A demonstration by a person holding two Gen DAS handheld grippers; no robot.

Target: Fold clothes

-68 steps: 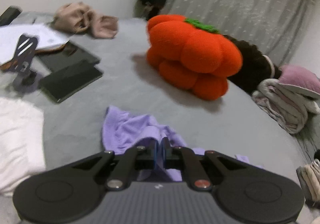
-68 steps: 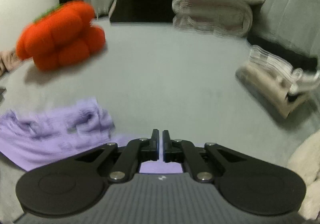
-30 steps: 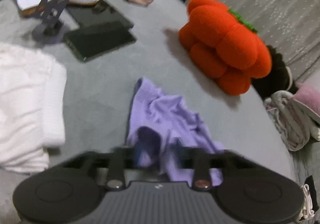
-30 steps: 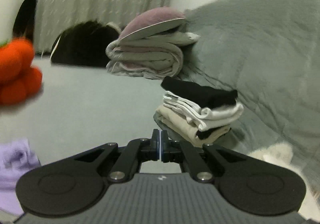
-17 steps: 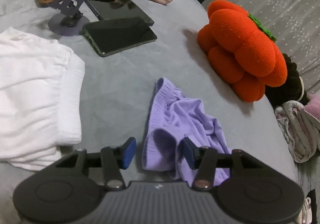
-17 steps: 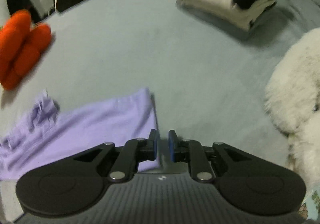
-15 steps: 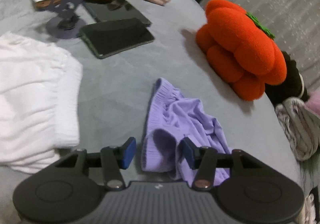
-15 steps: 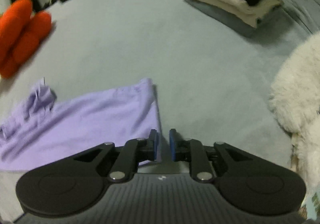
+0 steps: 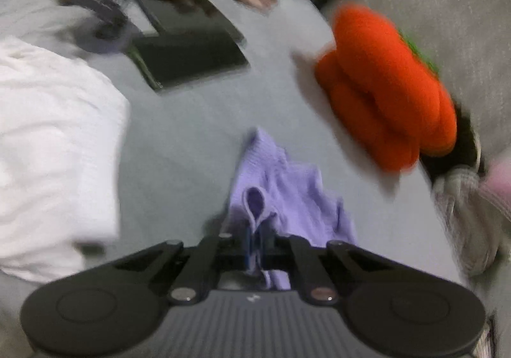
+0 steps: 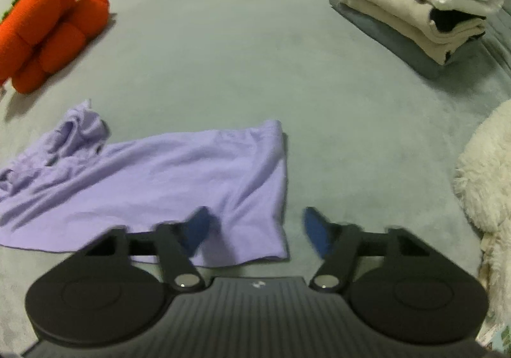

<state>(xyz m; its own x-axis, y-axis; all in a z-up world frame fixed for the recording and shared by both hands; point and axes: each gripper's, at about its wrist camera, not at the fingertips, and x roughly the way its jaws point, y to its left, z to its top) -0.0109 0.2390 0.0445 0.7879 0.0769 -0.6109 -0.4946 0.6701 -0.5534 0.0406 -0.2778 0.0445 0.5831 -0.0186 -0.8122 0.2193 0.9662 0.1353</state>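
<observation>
Grey bed: folded stack in right view only.

The left gripper and right gripper are built alike: a ribbed dark-grey body with a small white mark, two round black discs, black linkage arms fixed with silver screws, and blue finger pads.
</observation>
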